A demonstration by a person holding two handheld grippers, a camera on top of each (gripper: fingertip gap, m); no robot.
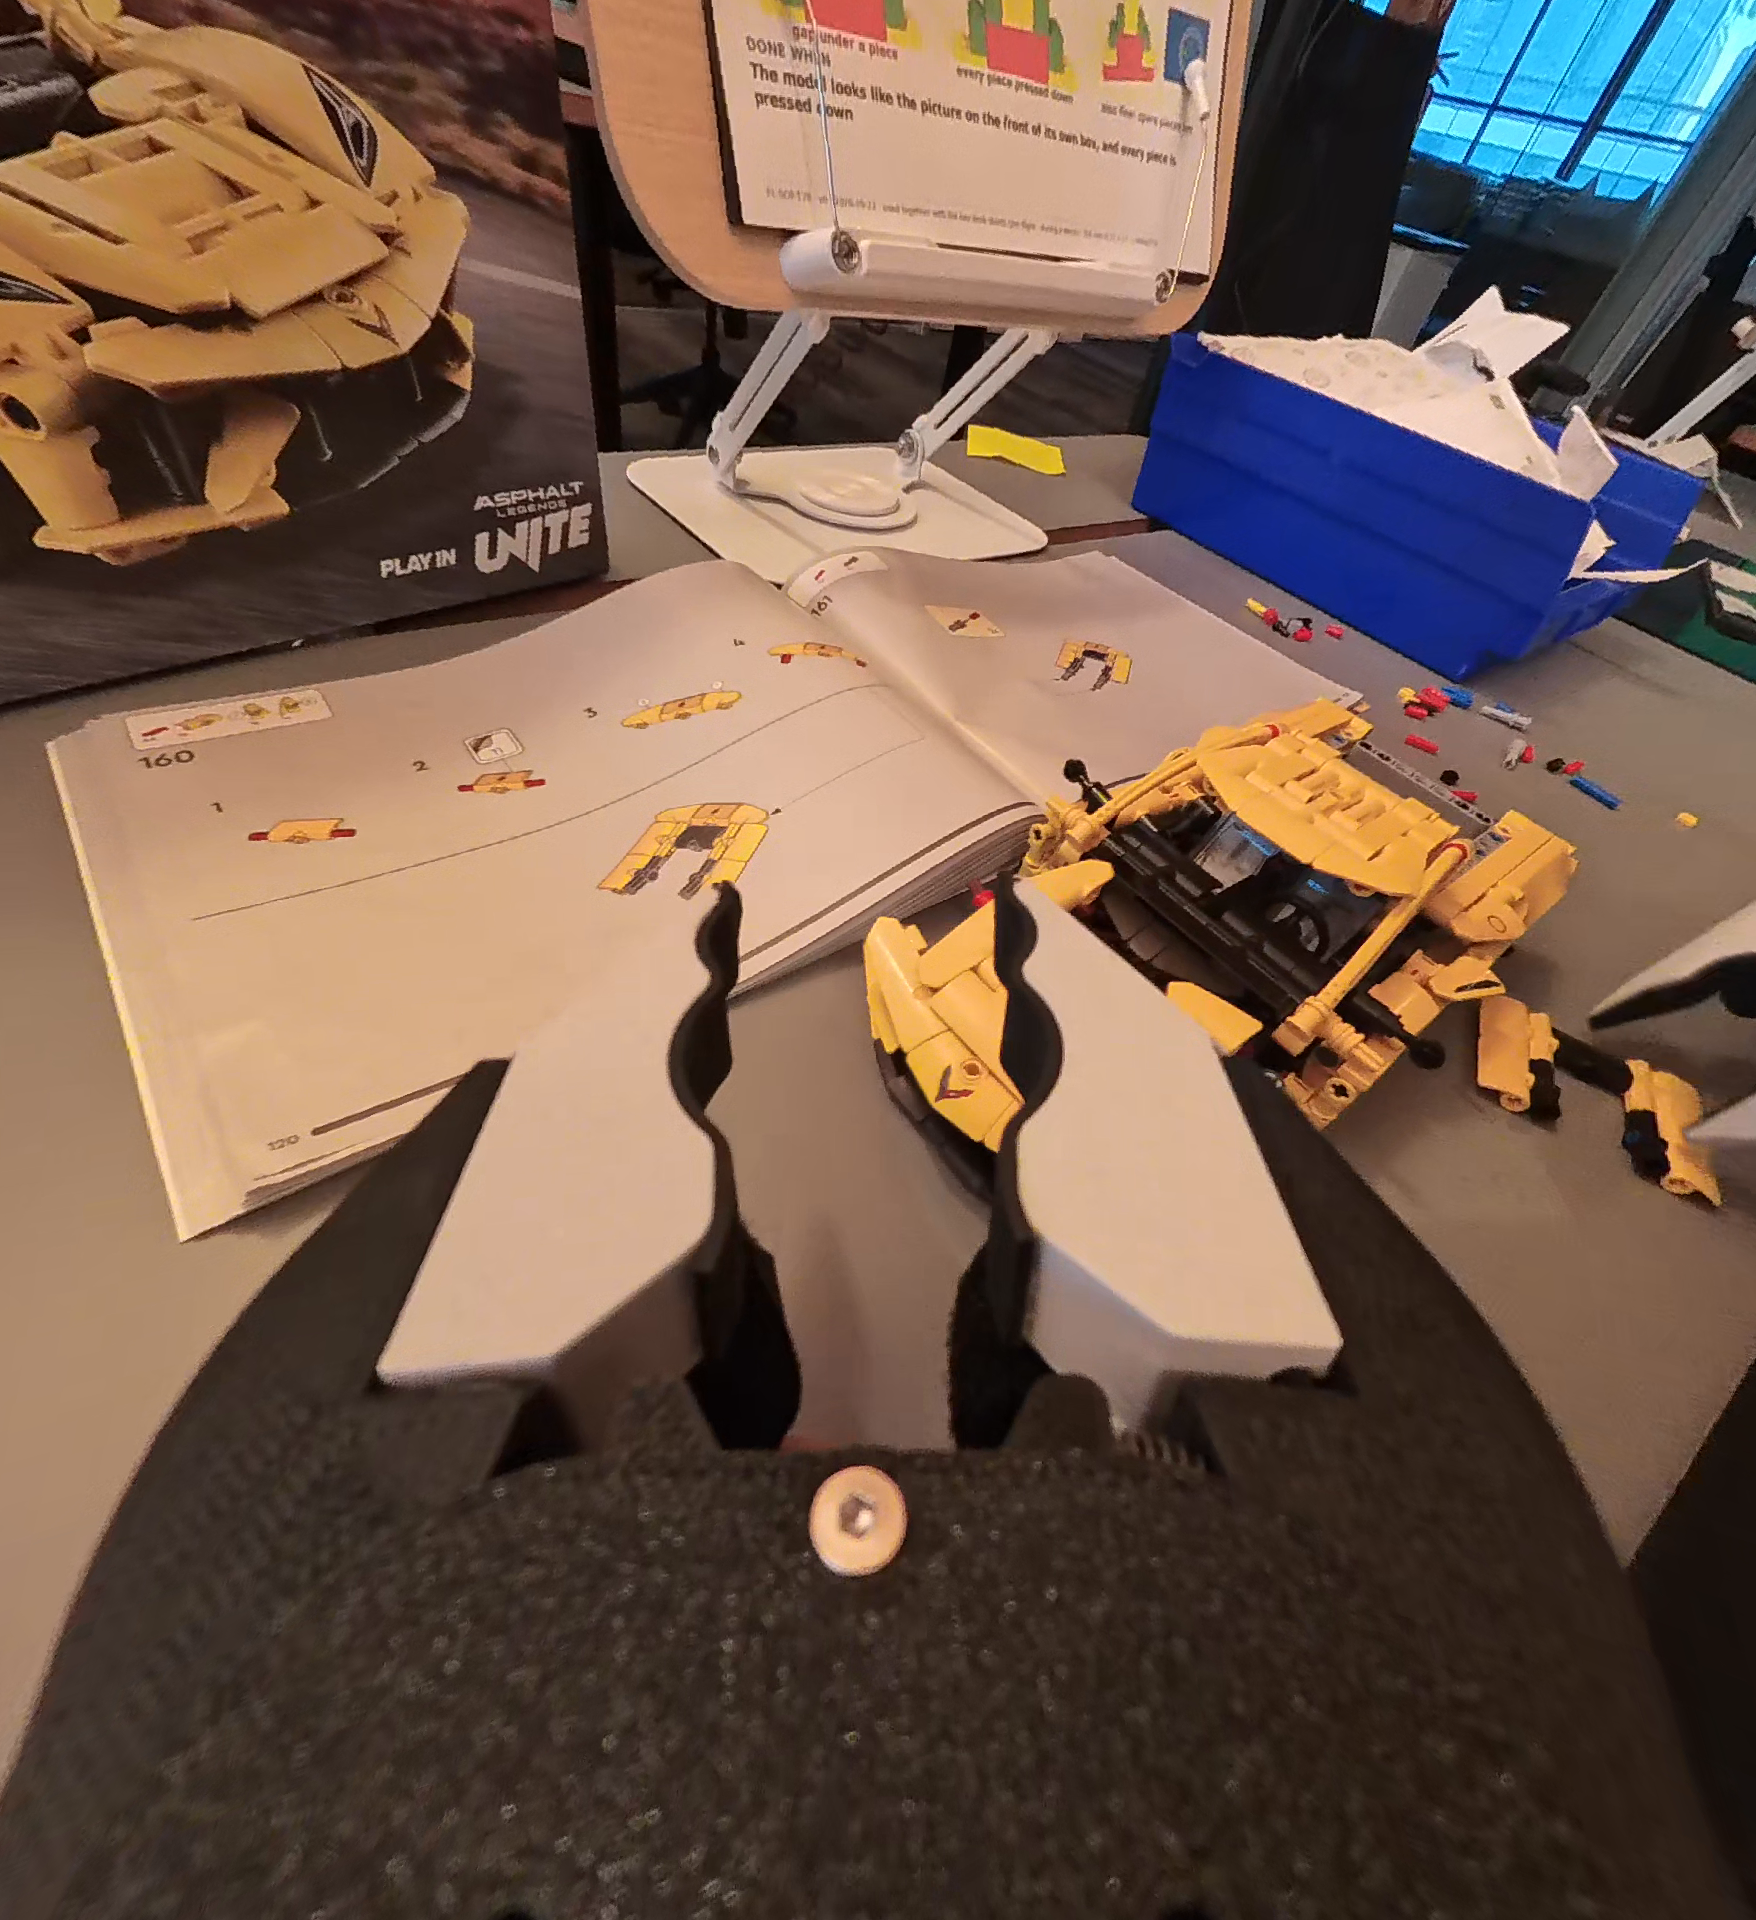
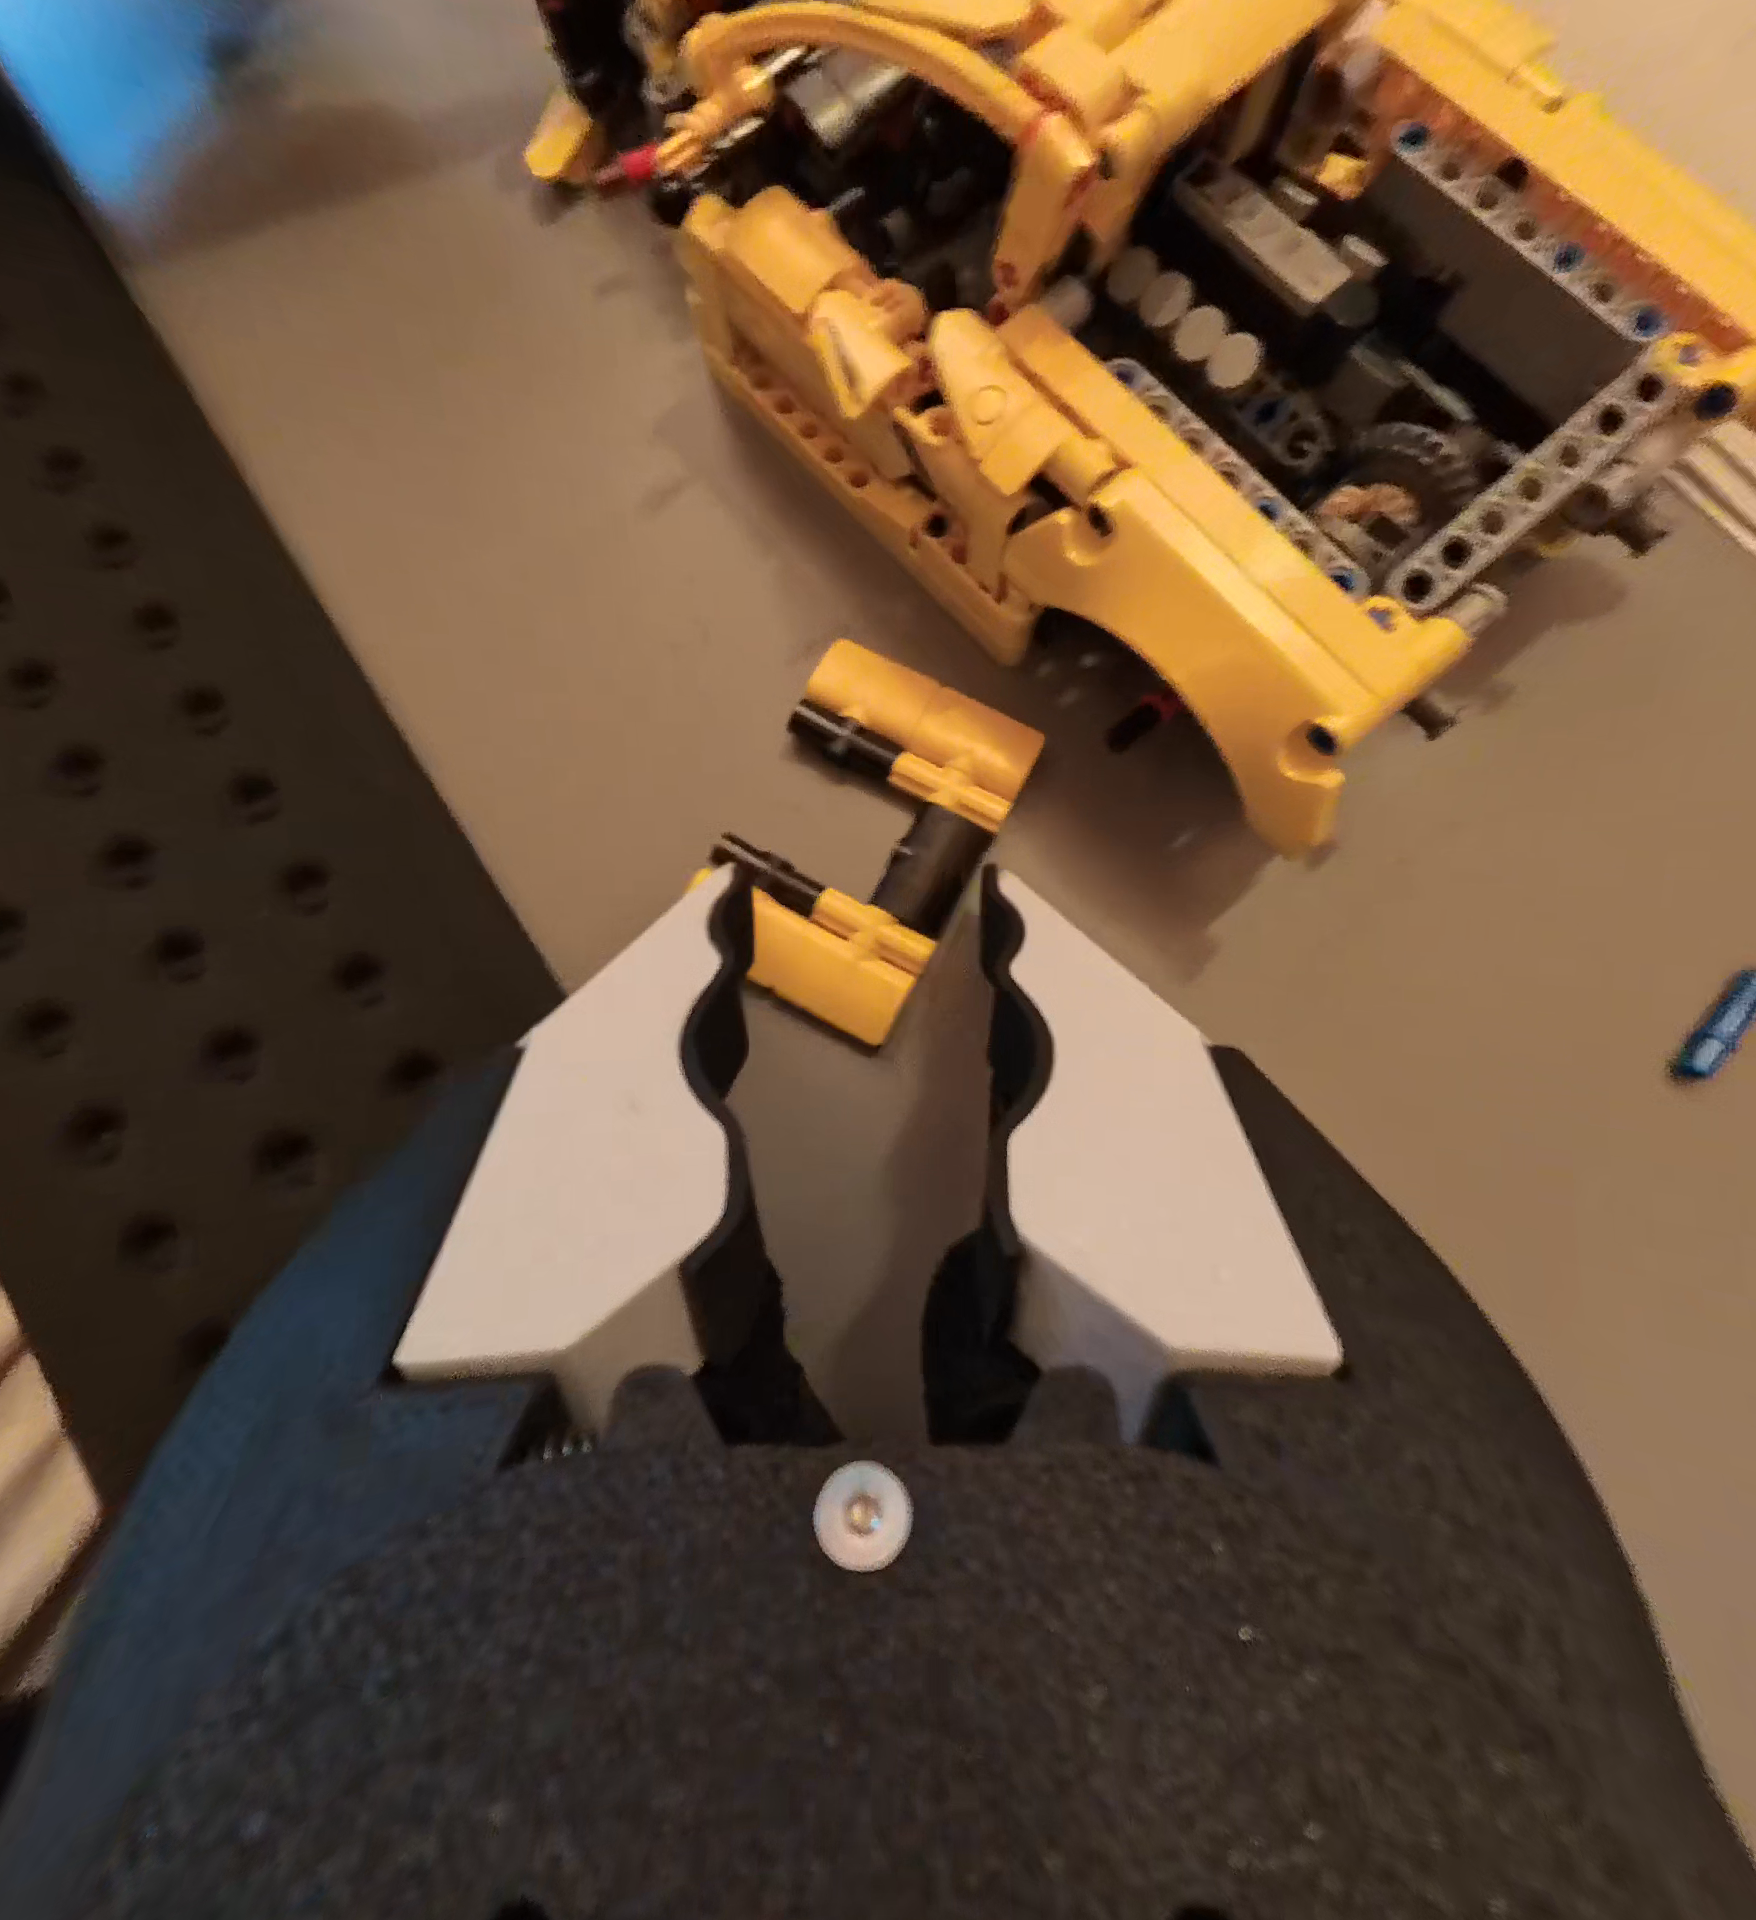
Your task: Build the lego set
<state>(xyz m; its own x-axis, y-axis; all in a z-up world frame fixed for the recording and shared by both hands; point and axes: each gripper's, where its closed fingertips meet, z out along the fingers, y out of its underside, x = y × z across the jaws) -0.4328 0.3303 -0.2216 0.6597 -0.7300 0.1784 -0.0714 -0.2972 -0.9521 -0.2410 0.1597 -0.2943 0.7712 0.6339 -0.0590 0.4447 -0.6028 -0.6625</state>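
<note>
The half-built yellow lego car lies on the grey table, to the right of the open instruction booklet. My left gripper is open and empty. It hovers over the booklet's near edge, with the car's nose showing between its fingers. A small yellow and black sub-assembly lies loose beside the car. My right gripper is open, and its tips straddle the near end of this sub-assembly without clamping it. The car is just beyond, showing its open grey frame. The right gripper also shows at the right edge.
The set's box stands at back left. A stand with a printed sheet is behind the booklet. A blue bin of torn bags is at back right. Small loose pins lie near it, with blue and red pins beside the car. A dark perforated panel is at left.
</note>
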